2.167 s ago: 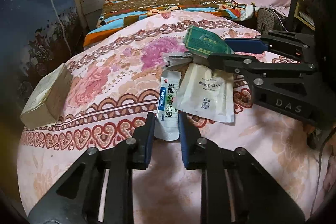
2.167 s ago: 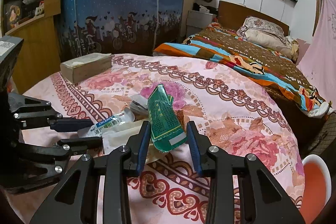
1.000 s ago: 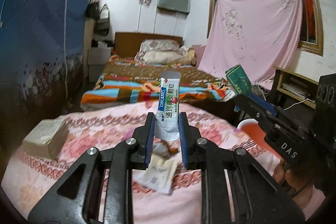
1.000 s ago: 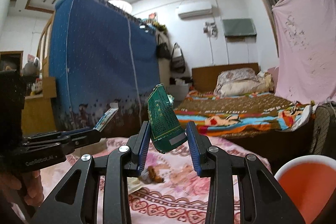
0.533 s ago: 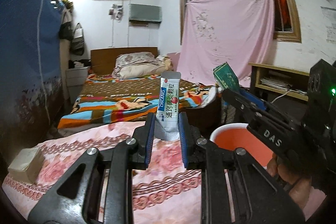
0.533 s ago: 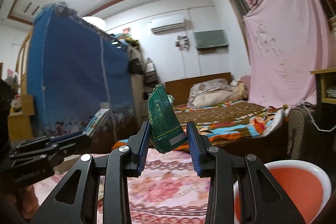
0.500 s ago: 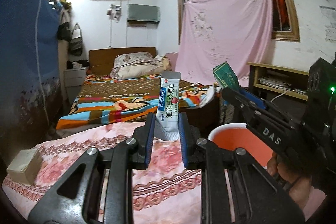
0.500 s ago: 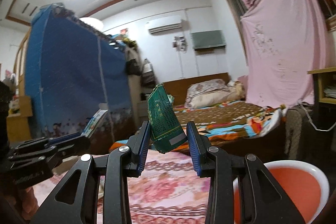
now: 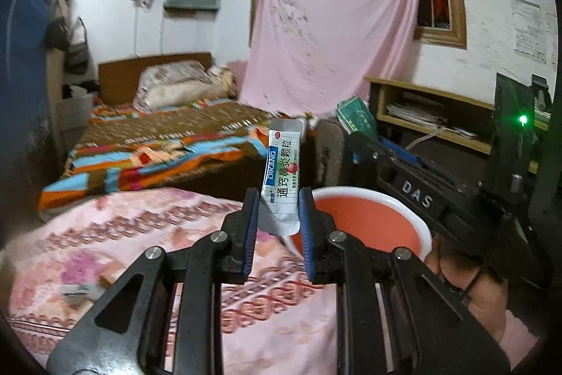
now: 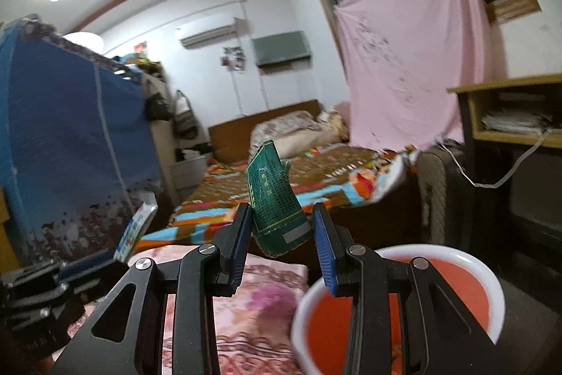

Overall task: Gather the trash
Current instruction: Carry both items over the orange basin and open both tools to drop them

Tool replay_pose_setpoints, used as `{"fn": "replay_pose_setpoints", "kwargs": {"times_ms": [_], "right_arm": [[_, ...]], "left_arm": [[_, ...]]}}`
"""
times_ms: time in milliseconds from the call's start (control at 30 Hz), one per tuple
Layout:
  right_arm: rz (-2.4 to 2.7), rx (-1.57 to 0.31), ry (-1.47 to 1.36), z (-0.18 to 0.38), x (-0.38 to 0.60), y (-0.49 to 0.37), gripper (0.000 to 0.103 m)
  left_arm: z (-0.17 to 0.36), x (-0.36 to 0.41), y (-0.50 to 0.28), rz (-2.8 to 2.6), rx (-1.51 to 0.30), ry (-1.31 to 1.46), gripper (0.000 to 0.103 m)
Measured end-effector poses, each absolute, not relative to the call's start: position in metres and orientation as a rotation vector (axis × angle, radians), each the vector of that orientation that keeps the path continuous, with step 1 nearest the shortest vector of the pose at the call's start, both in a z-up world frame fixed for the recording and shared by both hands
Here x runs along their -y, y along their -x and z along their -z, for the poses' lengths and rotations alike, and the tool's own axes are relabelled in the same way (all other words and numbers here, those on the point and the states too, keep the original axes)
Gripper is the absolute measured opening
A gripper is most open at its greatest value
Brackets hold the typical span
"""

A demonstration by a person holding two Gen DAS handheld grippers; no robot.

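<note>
Left wrist: sachet (image 9: 281, 178) upright, pinched in left claw (image 9: 277, 224)

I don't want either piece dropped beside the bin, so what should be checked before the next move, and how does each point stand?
1. Left gripper shut on the white-and-blue printed sachet: ok.
2. Right gripper shut on the crumpled green paper packet: ok.
3. Round orange bin with a white rim in view and open: ok.
4. Sachet over the bin's opening: cannot tell.
5. Green packet over the opening: not ok, it sits left of the rim.
6. Bin's inside clear: cannot tell.
</note>
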State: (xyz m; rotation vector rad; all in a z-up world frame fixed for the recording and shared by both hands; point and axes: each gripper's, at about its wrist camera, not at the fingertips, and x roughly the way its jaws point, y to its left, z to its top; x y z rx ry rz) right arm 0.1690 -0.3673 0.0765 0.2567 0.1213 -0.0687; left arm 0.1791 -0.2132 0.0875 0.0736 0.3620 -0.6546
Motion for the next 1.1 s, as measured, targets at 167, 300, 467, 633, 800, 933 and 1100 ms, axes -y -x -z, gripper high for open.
{"fn": "replay_pose_setpoints", "kwargs": {"times_ms": [167, 300, 467, 633, 800, 933, 1100], "right_arm": [[0.123, -0.173, -0.287, -0.070, 0.384, -0.171, 0.033], [0.158, -0.203, -0.302, -0.066, 0.393, -0.171, 0.033], [0.186, -0.231, -0.317, -0.062, 0.404, -0.172, 0.034], [0.207, -0.258, -0.338, -0.058, 0.414, -0.173, 0.035], [0.214, -0.285, -0.354, -0.057, 0.416, -0.174, 0.035], [0.217, -0.300, -0.355, -0.055, 0.415, -0.175, 0.035], [0.221, -0.316, -0.361, -0.053, 0.416, -0.177, 0.038]], "left_arm": [[-0.080, 0.240, -0.189, 0.716, -0.439, -0.083, 0.007], [-0.073, 0.258, -0.197, 0.744, -0.498, -0.088, 0.007], [-0.065, 0.275, -0.207, 0.775, -0.572, -0.072, 0.007], [-0.057, 0.287, -0.215, 0.795, -0.642, -0.057, 0.007], [-0.053, 0.296, -0.218, 0.804, -0.679, -0.045, 0.007], [-0.050, 0.300, -0.223, 0.812, -0.705, -0.035, 0.007], [-0.047, 0.304, -0.228, 0.819, -0.738, -0.012, 0.007]]}}
